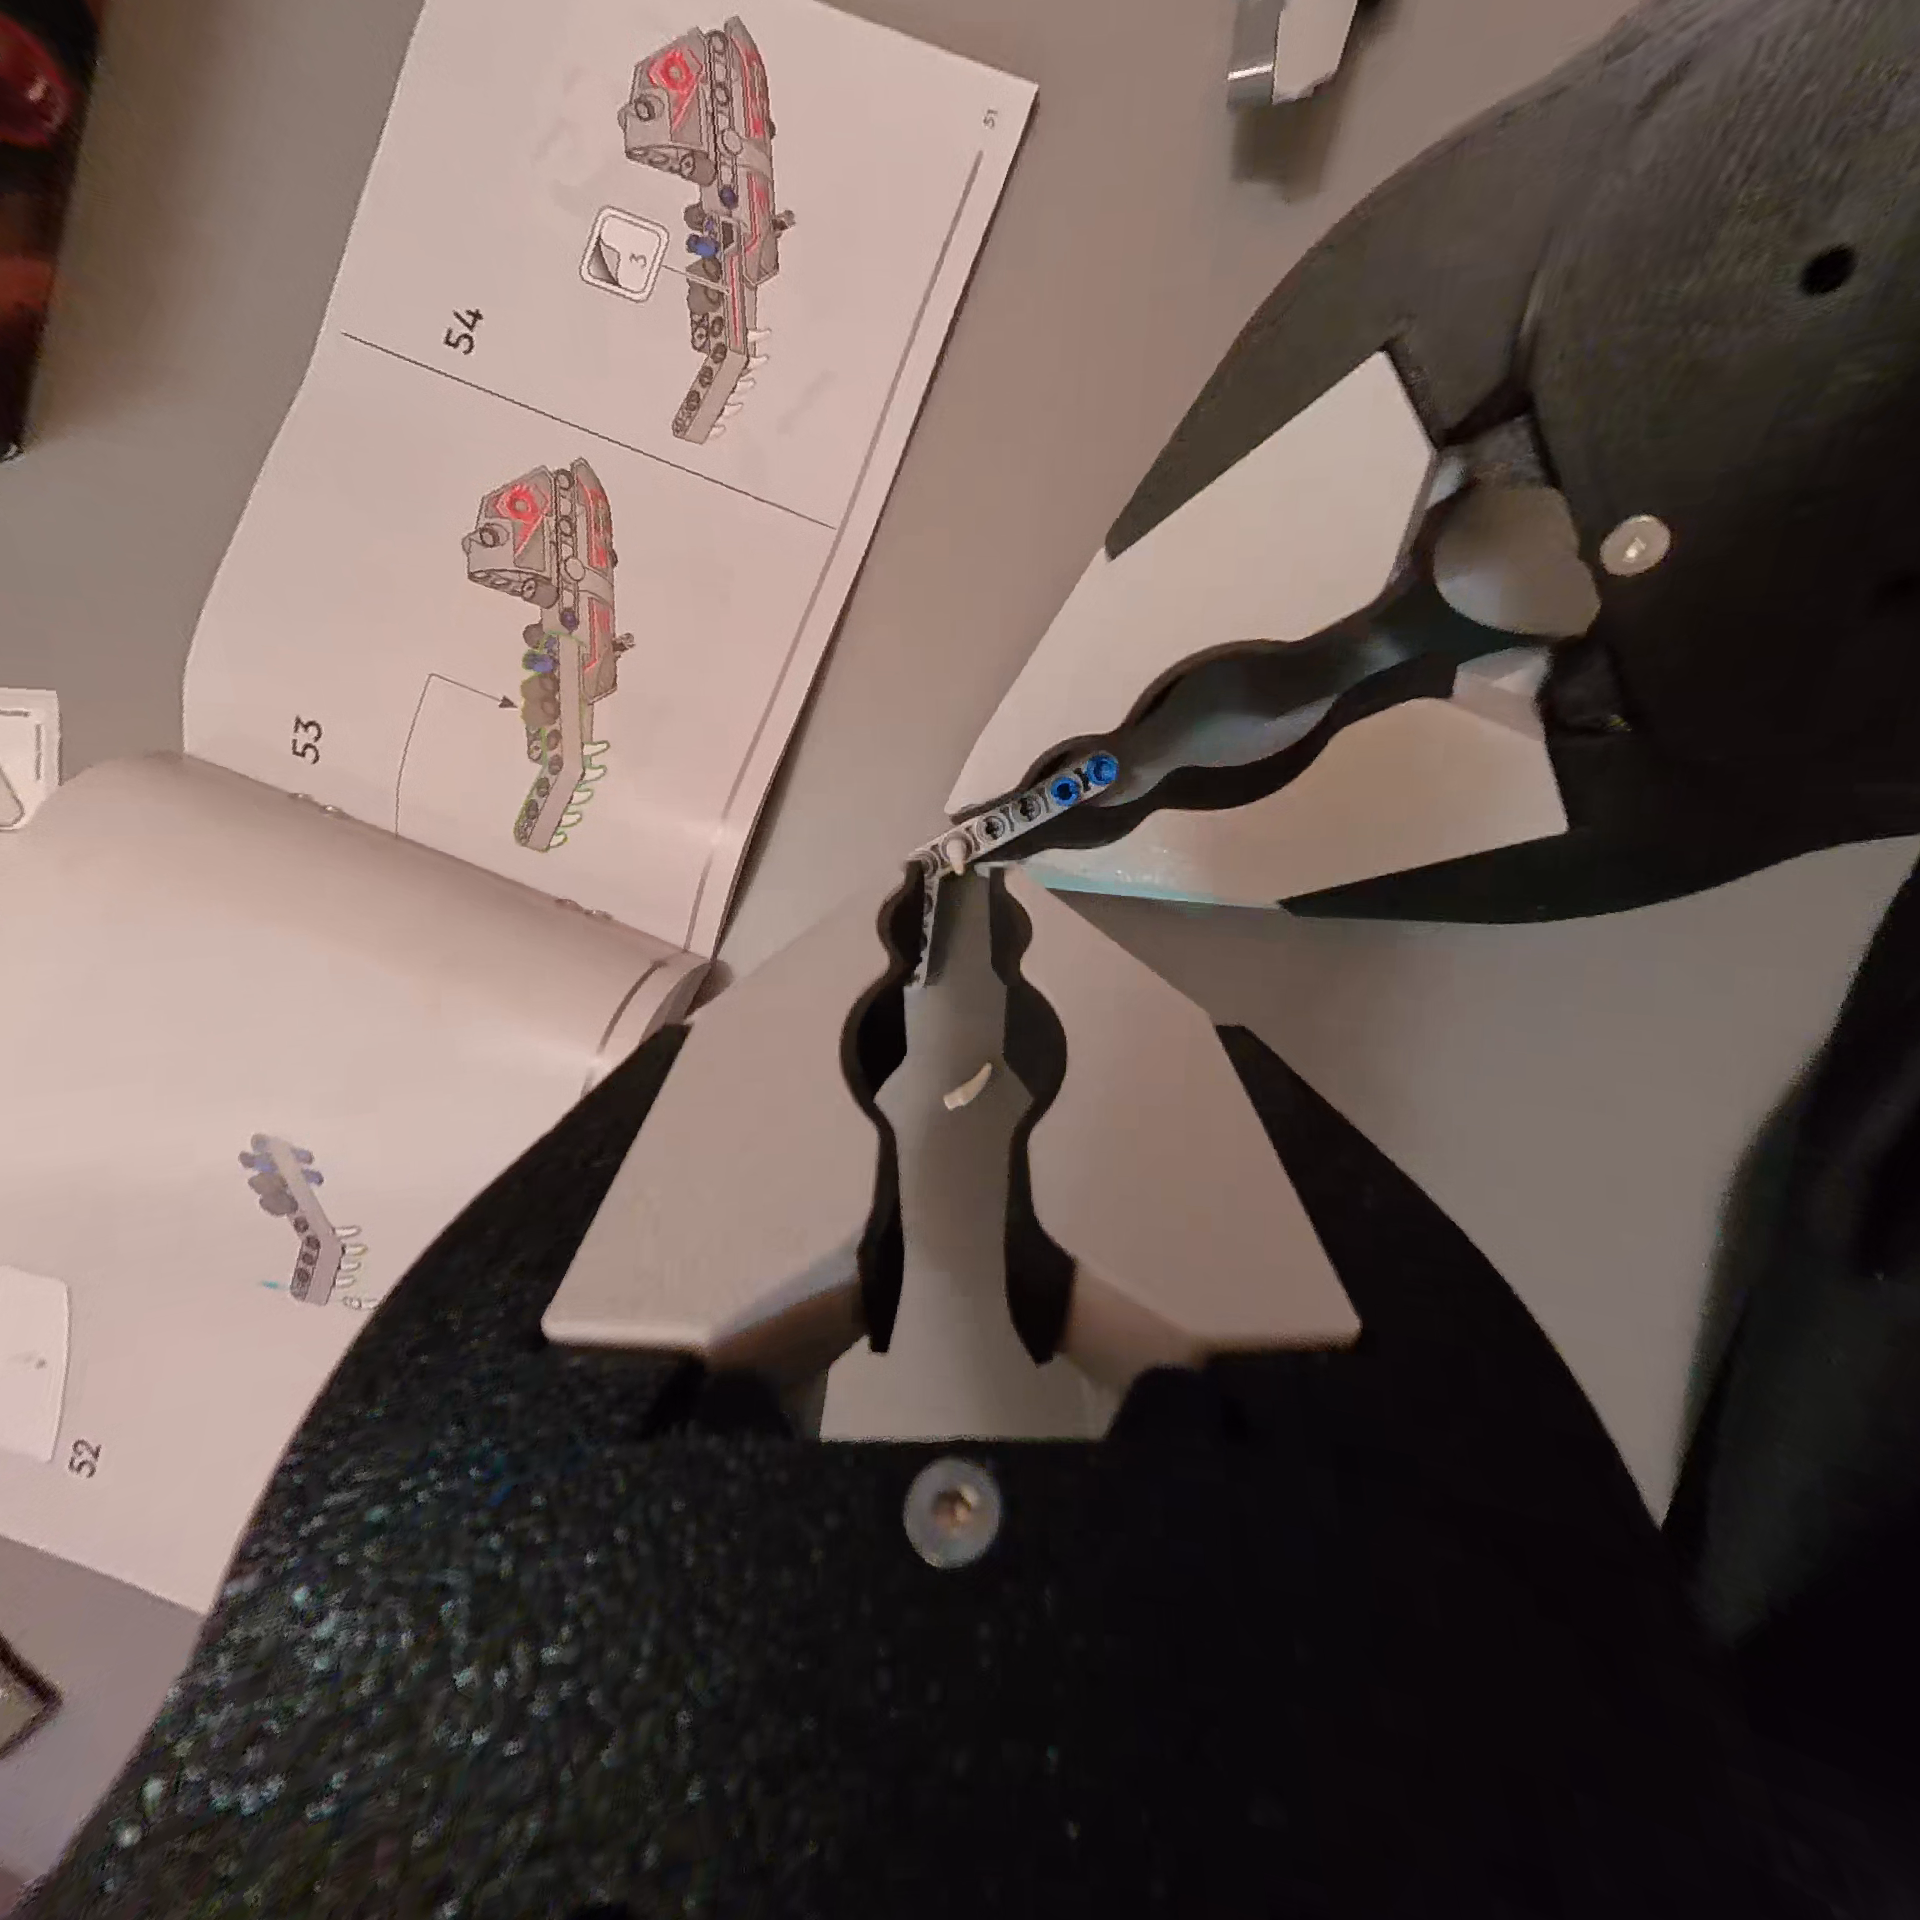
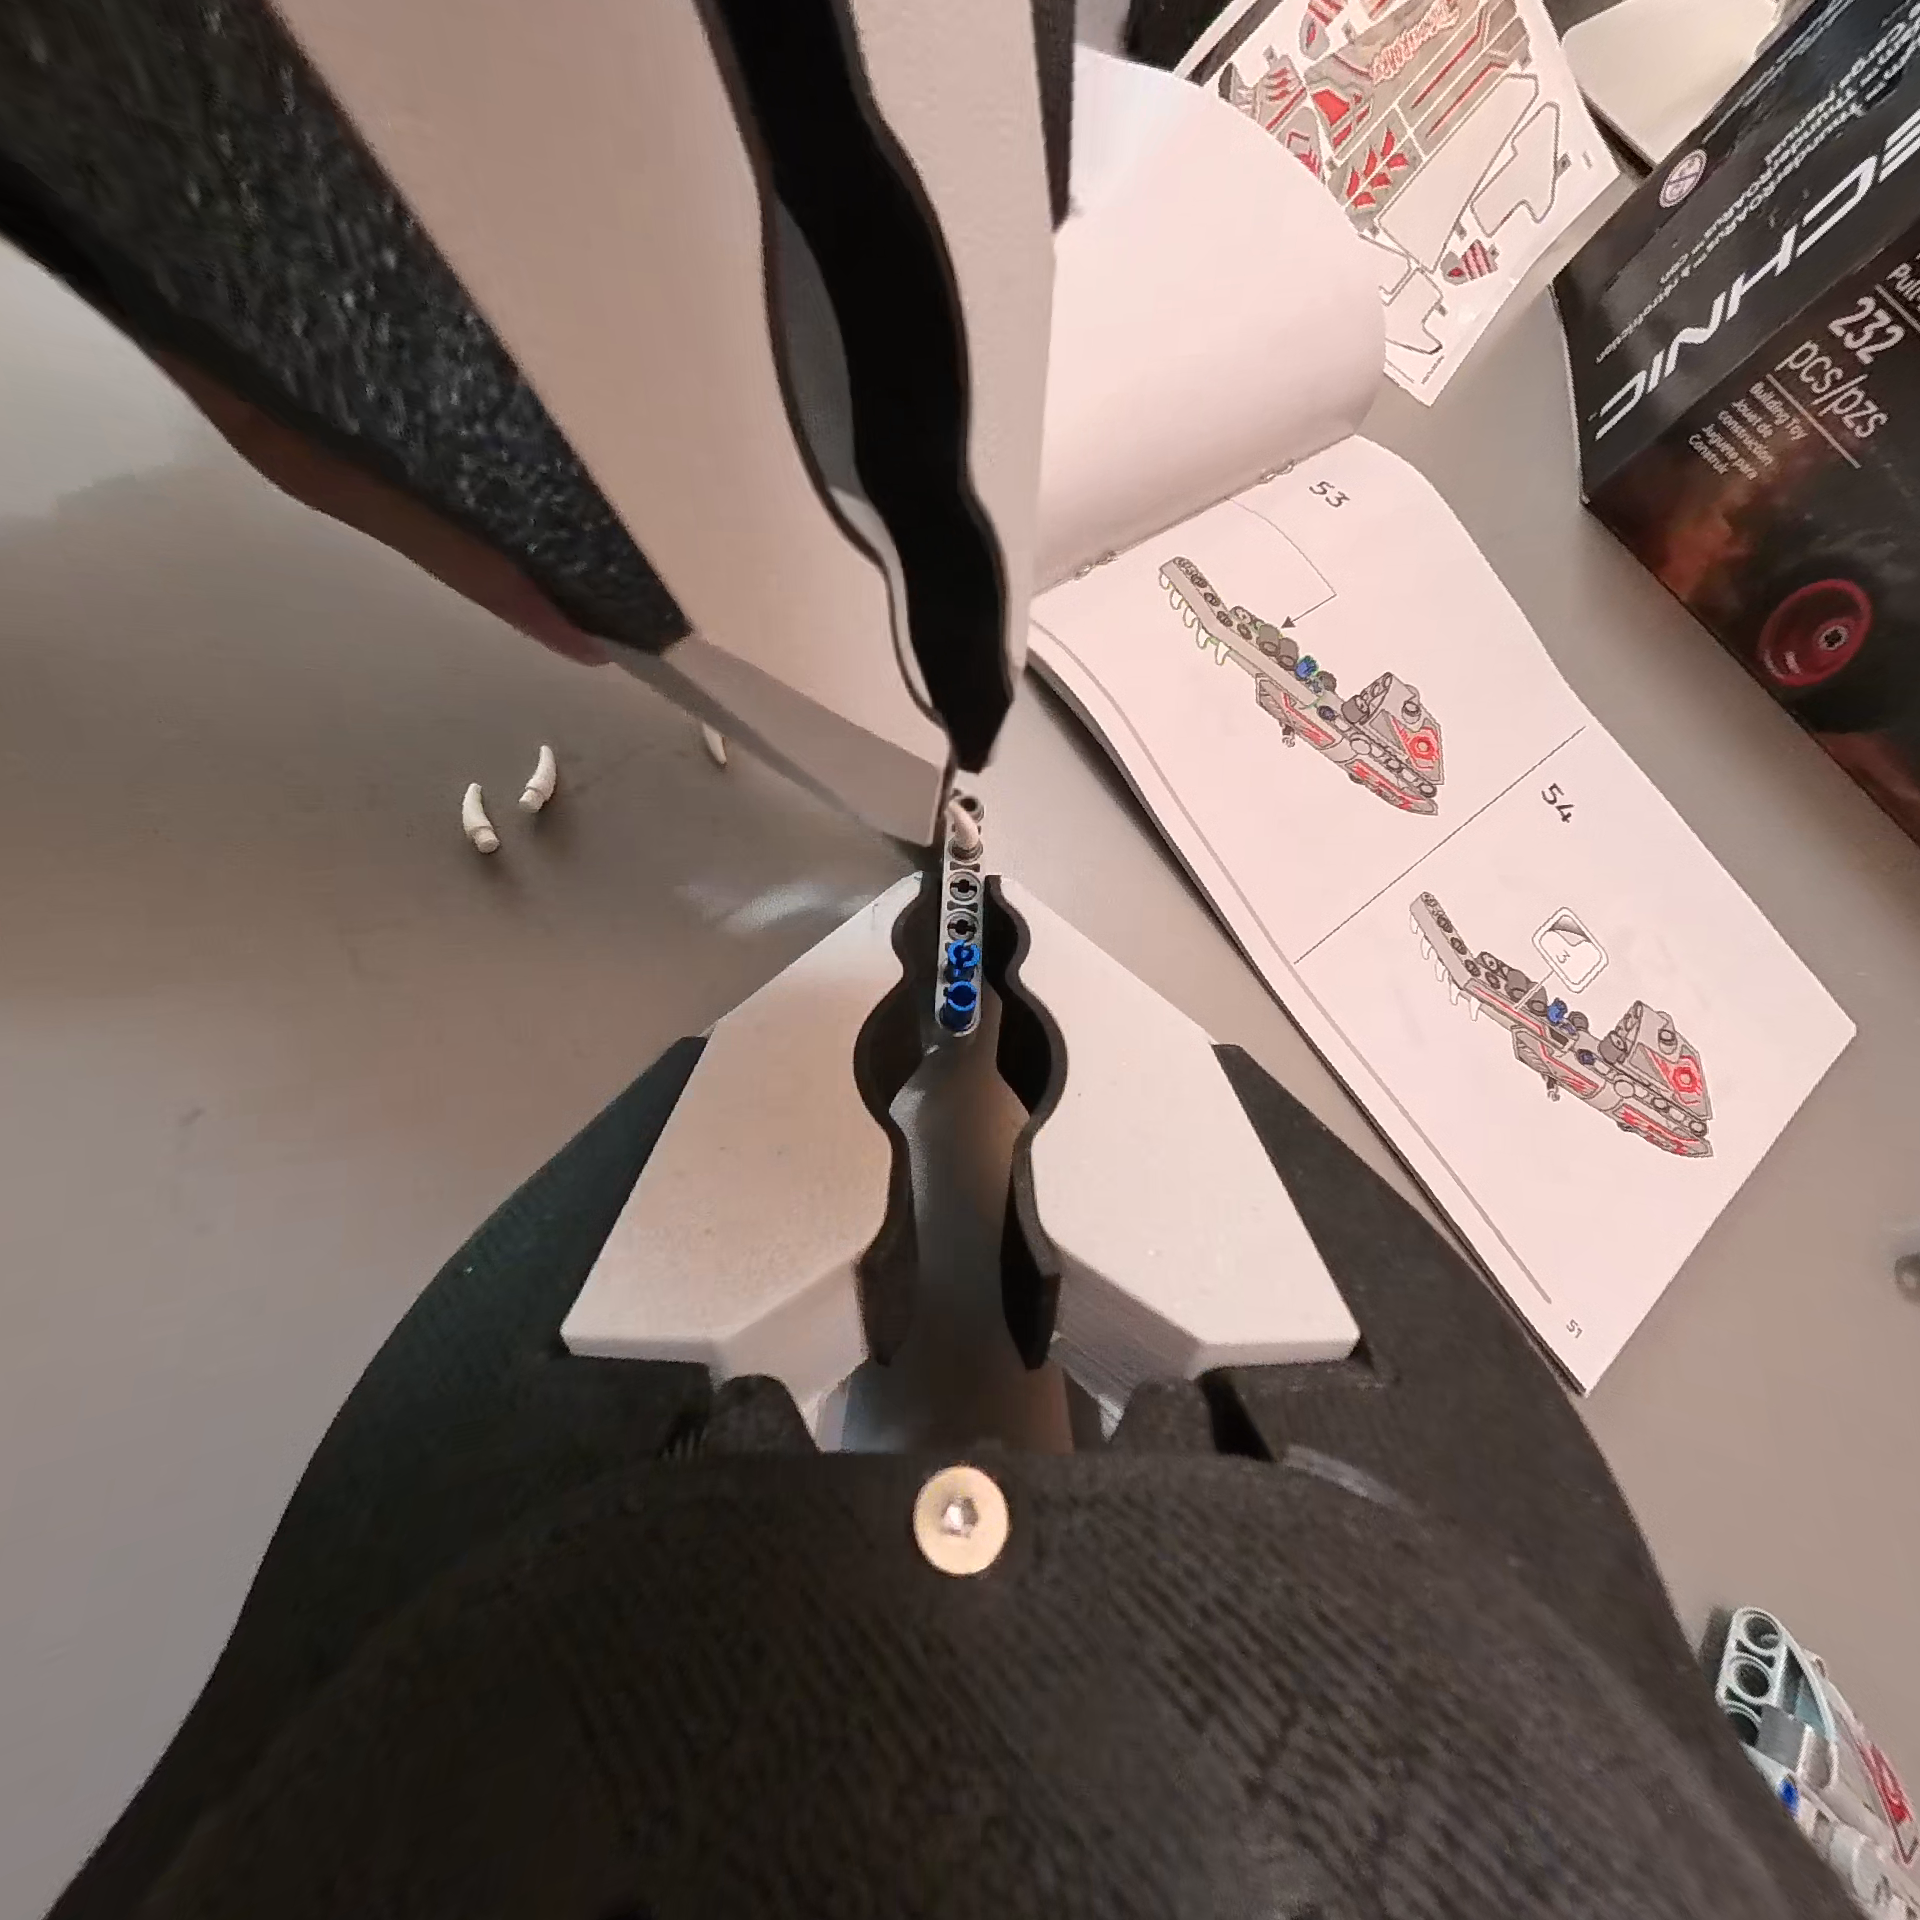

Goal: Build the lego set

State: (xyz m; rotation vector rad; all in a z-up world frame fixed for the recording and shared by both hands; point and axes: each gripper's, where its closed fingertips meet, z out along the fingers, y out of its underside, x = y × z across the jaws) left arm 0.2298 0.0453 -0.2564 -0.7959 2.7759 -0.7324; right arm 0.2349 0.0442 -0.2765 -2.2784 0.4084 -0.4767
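Beside the open instruction booklet (image 2: pixel 1434 914), above the grey table (image 2: pixel 312 1039), I hold the grey lego beam (image 2: pixel 961 935) in my right gripper (image 2: pixel 961 935), fingers closed on its end with the blue pins (image 2: pixel 961 977), so its free holes stick out. My left gripper (image 1: pixel 951 904) is pinched nearly closed at that free end, where a white tooth (image 2: pixel 966 826) sits in a hole; whether I grip the tooth or the beam I cannot tell. Two spare teeth (image 2: pixel 509 800) lie left of the beam, well apart. Tips nearly touch: little room for error. The box (image 2: pixel 1766 416) lies beyond the booklet.
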